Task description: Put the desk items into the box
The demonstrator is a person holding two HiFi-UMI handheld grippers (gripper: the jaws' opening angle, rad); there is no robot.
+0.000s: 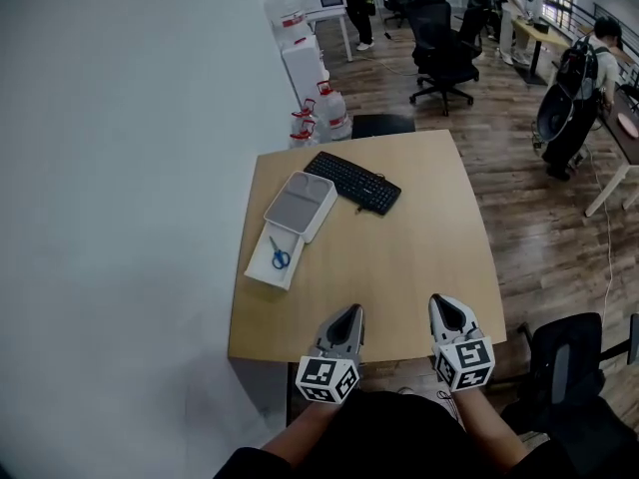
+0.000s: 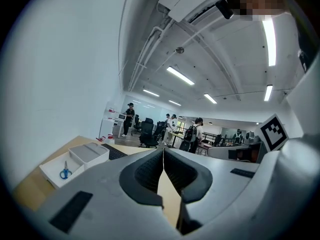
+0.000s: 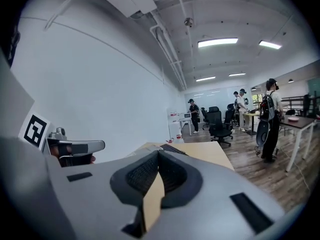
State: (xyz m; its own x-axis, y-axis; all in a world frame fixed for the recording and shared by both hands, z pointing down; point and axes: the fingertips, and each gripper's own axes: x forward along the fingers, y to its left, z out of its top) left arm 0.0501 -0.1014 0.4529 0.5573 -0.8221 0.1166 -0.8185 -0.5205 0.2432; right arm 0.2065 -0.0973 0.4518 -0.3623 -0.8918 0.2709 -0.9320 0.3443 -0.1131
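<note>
A wooden desk [image 1: 419, 267] carries a black keyboard [image 1: 352, 182] and an open white box [image 1: 262, 270]. Blue scissors [image 1: 280, 256] lie in the box, and a grey-topped lid [image 1: 300, 205] rests over its far end. My left gripper [image 1: 351, 312] and right gripper [image 1: 442, 302] hover side by side over the desk's near edge, both shut and empty. In the left gripper view the jaws [image 2: 163, 151] meet, with the box [image 2: 47, 169], scissors [image 2: 65, 172] and keyboard [image 2: 116, 151] ahead to the left. The right gripper [image 3: 159, 154] also shows touching pads, with the keyboard [image 3: 172, 149] beyond.
A white wall runs along the desk's left side. Water bottles [image 1: 329, 108] stand on the floor past the far edge, beside a dark seat [image 1: 382, 124]. A black chair [image 1: 569, 362] sits at the near right. Office chairs [image 1: 444, 53] and people [image 1: 579, 88] are farther back.
</note>
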